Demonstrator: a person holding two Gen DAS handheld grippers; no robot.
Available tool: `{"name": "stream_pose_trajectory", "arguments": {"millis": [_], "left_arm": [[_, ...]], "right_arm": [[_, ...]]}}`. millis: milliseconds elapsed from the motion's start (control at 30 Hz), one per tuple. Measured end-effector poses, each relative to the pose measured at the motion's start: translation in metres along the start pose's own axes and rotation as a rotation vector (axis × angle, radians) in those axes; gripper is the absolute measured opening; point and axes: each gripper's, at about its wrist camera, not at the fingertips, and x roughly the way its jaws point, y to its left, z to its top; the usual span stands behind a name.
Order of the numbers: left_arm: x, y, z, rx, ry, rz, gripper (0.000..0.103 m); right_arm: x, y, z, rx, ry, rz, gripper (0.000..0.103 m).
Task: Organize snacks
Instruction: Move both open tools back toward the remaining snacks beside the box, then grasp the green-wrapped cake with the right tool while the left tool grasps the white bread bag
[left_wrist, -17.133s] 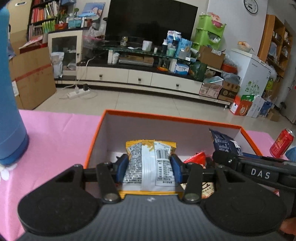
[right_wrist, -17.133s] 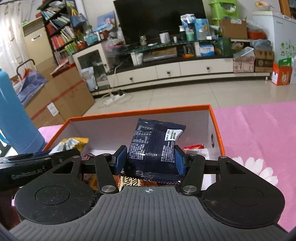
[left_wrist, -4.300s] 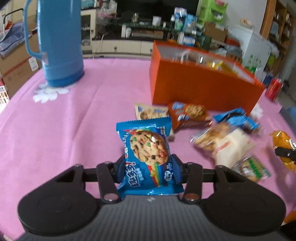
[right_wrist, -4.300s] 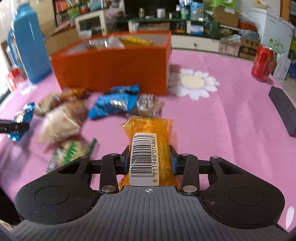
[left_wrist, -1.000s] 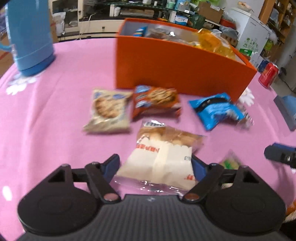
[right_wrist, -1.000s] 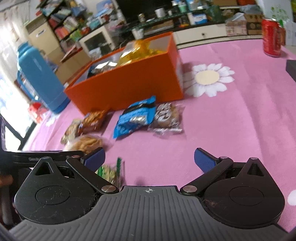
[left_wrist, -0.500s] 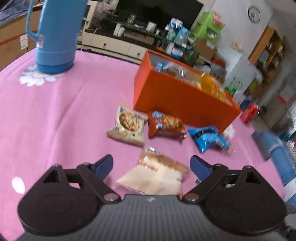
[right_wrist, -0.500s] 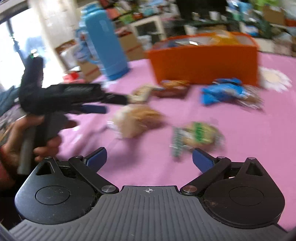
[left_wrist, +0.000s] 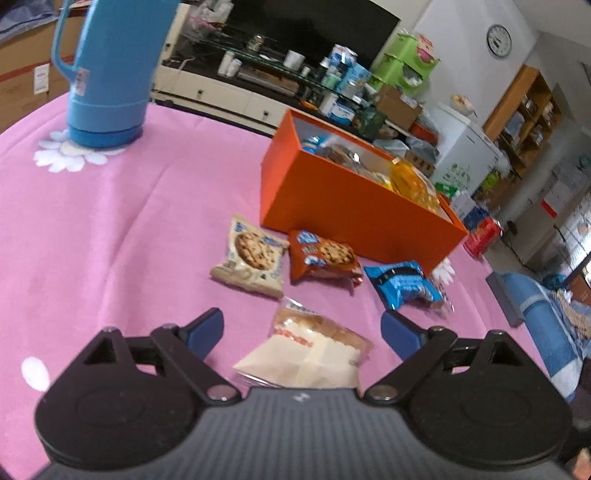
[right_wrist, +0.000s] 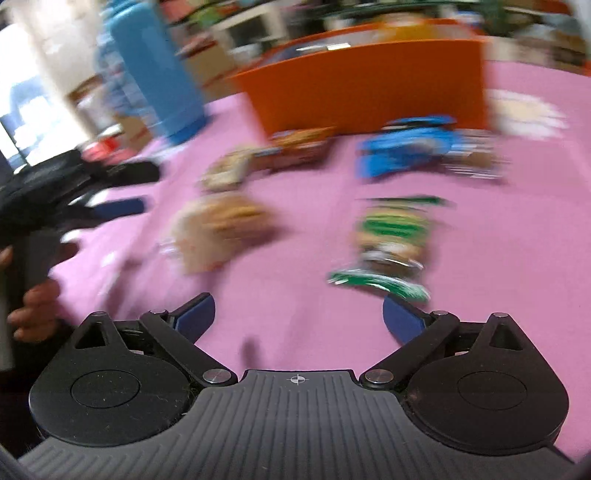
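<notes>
Currently the bread packet (left_wrist: 306, 347) lies lower centre of the left wrist view, between the wide-spread fingers of the left gripper (left_wrist: 302, 328), nothing held. For a clean pick, the gripper should probably be lowered level, centred across the packet's short sides, and closed gently so the soft bread is not crushed. The orange box (left_wrist: 343, 206), upper centre, already holds snacks; three cookie packets are seen on the pink tablecloth (left_wrist: 110, 229) just in front of it. The right gripper (right_wrist: 298, 315) is spread wide and empty, tilted down at the table; its view is blurred, with a green packet (right_wrist: 391, 240) near its right finger.
</notes>
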Motion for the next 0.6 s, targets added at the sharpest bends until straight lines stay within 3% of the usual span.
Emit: {"name": "stream_pose_trajectory", "arguments": {"millis": [100, 233, 400, 600], "left_arm": [[0.003, -0.01, -0.003, 0.051, 0.004, 0.022, 0.094], [0.006, -0.026, -0.01, 0.169, 0.002, 0.053, 0.094], [0.03, -0.039, -0.019, 0.268, 0.084, 0.09, 0.094], [0.056, -0.051, -0.024, 0.318, 0.12, 0.176, 0.094]], "right_arm": [[-0.014, -0.012, 0.004, 0.02, -0.026, -0.008, 0.089], [-0.014, 0.001, 0.023, -0.119, -0.086, -0.156, 0.092], [0.016, 0.002, 0.036, -0.12, -0.061, -0.171, 0.089], [0.037, 0.001, 0.031, -0.096, -0.049, -0.182, 0.083]]}}
